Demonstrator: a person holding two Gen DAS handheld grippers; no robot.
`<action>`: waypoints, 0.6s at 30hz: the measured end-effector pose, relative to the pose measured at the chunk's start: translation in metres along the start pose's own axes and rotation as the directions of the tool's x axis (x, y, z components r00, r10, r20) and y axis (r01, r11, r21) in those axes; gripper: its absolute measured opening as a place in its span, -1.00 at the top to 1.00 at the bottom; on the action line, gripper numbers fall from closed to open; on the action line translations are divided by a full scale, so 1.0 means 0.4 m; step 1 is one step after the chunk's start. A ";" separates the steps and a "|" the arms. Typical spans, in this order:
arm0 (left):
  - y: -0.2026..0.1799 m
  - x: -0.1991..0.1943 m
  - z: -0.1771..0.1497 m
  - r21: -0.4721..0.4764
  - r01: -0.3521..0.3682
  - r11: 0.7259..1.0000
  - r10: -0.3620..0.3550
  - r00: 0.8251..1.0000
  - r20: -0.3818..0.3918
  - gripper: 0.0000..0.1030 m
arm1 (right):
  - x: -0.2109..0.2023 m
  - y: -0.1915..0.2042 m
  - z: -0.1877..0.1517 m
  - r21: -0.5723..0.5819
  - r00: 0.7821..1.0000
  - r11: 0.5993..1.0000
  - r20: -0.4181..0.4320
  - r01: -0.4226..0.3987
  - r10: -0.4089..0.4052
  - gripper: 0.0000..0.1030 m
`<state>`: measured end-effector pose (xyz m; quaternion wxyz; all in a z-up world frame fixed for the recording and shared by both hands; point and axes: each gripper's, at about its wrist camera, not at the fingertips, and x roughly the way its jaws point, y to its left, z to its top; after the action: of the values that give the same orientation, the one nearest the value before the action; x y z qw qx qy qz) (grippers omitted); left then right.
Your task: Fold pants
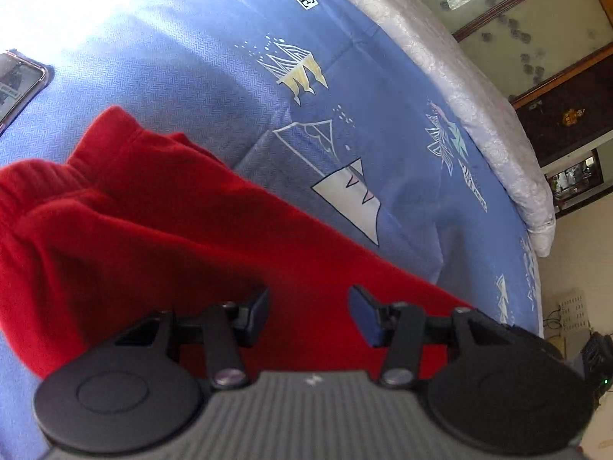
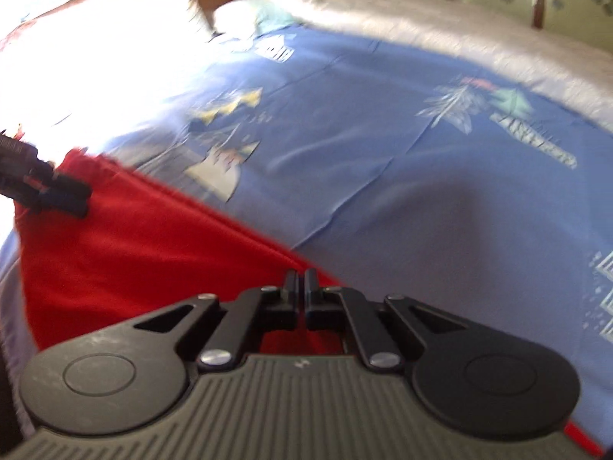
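The red pants are spread on the blue bedsheet, towards its near edge. The left gripper is held half open above the cloth, gripping nothing. The right gripper is closed, seemingly on the hem. Soft, light fleece is best pinched at the edges

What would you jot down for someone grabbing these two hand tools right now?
Left gripper: open, over the red pants, gripping nothing.
Right gripper: jaws together at the pants' edge; a pinch on the cloth can't be confirmed.
The pants lie on the blue bedsheet, bunched at one end.
Done: no neat fold visible.
Left: flatten, then fold them.
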<state>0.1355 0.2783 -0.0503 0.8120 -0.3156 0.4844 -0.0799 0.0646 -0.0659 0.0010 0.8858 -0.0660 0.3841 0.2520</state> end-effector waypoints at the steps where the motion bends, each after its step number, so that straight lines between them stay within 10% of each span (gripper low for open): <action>1: 0.002 0.009 0.001 -0.001 -0.010 1.000 0.010 1.000 0.005 0.11 | 0.014 0.002 0.002 0.009 1.000 1.000 0.009 0.018 -0.018 0.91; 10: 0.092 -0.174 0.055 -0.073 -0.026 0.997 0.041 0.976 0.215 0.06 | -0.009 0.021 -0.030 0.038 0.989 0.992 0.078 0.120 -0.123 0.37; 18: 0.177 -0.187 0.119 -0.057 -0.193 0.980 0.200 0.965 0.172 -0.14 | -0.134 0.067 -0.124 0.182 0.994 0.983 0.106 -0.035 0.016 0.37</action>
<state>0.1242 0.3875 -0.0214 0.8494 -0.2879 0.4406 0.0388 -0.0118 -0.0794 0.0069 0.9037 0.0341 0.3597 0.2299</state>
